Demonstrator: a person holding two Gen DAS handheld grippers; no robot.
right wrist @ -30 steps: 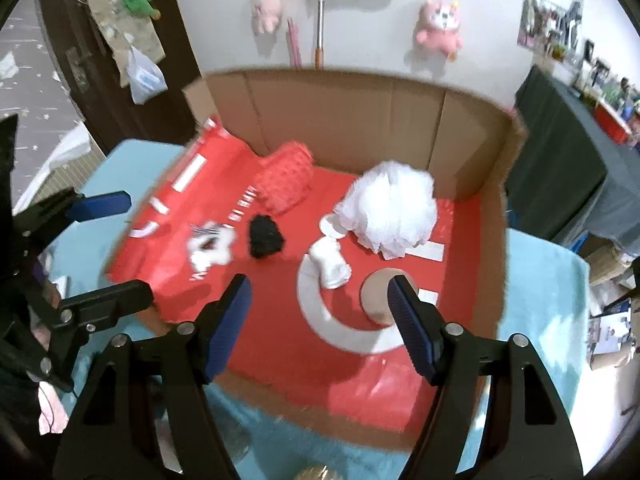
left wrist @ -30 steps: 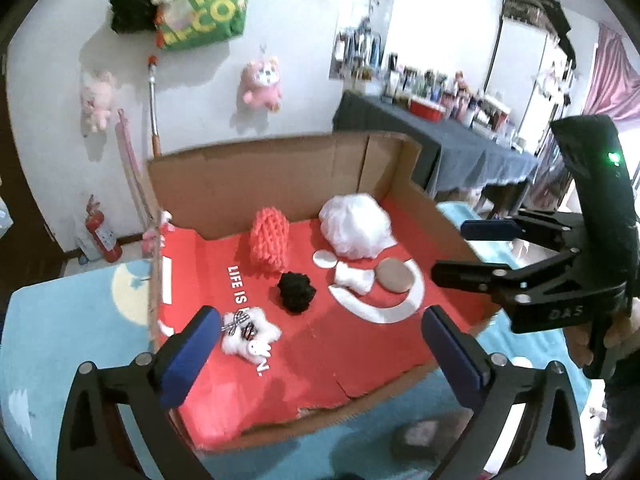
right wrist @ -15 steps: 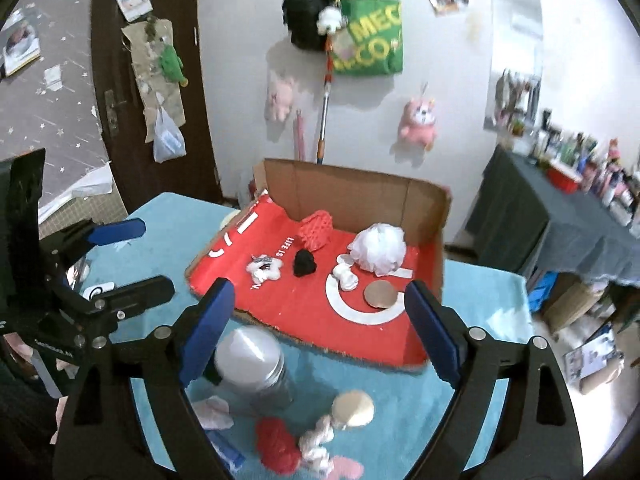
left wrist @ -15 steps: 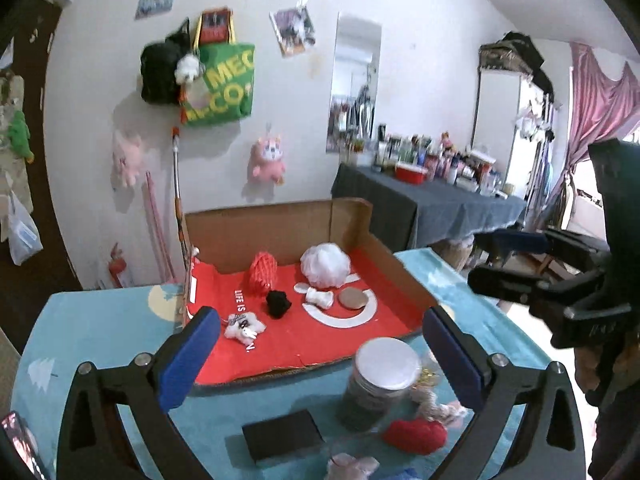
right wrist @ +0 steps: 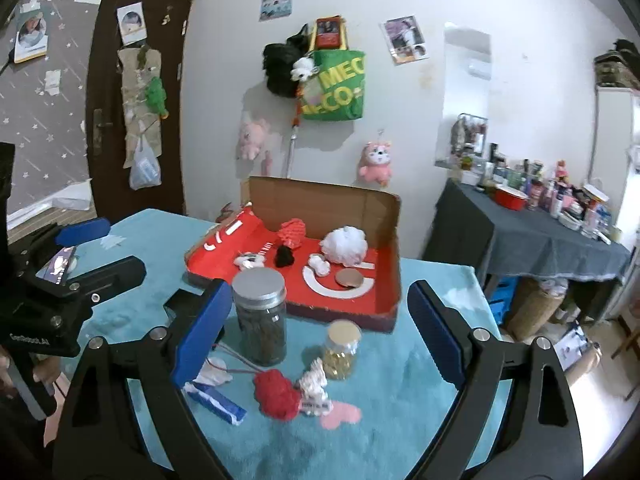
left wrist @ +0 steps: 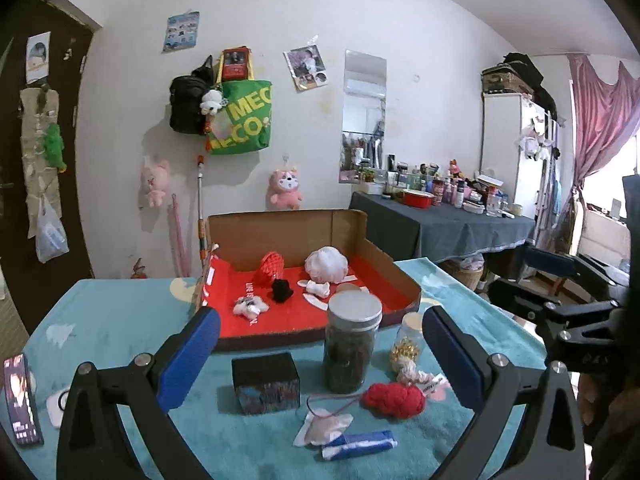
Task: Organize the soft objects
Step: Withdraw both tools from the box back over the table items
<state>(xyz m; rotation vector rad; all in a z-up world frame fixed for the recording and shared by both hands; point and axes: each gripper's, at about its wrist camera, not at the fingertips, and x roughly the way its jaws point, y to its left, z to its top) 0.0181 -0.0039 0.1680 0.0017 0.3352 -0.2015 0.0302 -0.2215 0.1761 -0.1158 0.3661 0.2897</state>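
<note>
Both grippers are hanging over the near edge of the table (left wrist: 120, 312), empty, with the box (left wrist: 396, 276) as the landmark beyond them. The left gripper (left wrist: 320, 356) is standing with its jaws wide apart and nothing between them. The right gripper (right wrist: 320, 332) has just been opening its jaws, and they are framing the loose things without touching any.

Inside the box are lying a red mesh ball (left wrist: 271, 266), a white puff (left wrist: 326, 263), a black pom (left wrist: 282, 291) and a small white plush (left wrist: 250, 306). On the near side of the box, on the blue cloth, a red yarn ball (right wrist: 278, 394) is lying just beside a white knotted toy (right wrist: 314, 380); these soft things are probably next.

The step in hand seems to be choosing and approaching one of them. A tall jar (right wrist: 260, 316) and a small jar (right wrist: 342, 348) are standing between the yarn ball and the box, so the right gripper should be coming down from above, on the side away from the box, keeping its pads clear of the glass. The yarn will be giving under pressure, so closing should be going around its middle, not its loose thread.
</note>
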